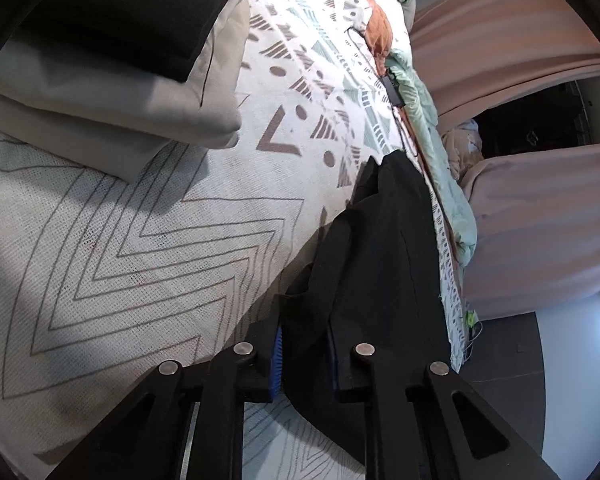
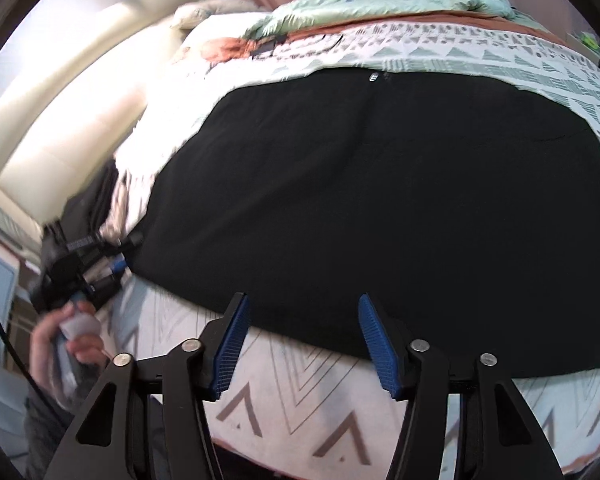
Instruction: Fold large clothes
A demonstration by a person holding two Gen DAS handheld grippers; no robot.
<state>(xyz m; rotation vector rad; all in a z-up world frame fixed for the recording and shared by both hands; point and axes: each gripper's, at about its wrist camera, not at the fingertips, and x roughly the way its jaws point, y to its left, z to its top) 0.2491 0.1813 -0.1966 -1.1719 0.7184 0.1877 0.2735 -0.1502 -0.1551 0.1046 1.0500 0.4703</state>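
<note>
Gripping one end of the black garment, the left gripper has its jaws drawn narrow with the dark cloth bunched between the blue pads, so that corner looks secured. The garment itself lies spread across the patterned bedspread, a broad dark panel filling the middle of the right wrist view, its near hem running just beyond the right gripper. That gripper's jaws stand partly apart and hold nothing; the hem passes under its fingertips rather than between them. At the far left of the right wrist view a hand can be seen holding the other tool at the garment's left end. To my eye the step in hand is taking a second hold on the near hem so the cloth can be lifted and folded over. Doing it well would mean lowering the right jaws until the hem sits fully between the pads, pinching both layers if the garment is doubled, and matching the left hold so the edge stays straight. A shallow bite could slip, and catching the bedspread along with the hem would drag the whole surface. Folded grey and black clothes already sit at the far left, well apart from this piece.
</note>
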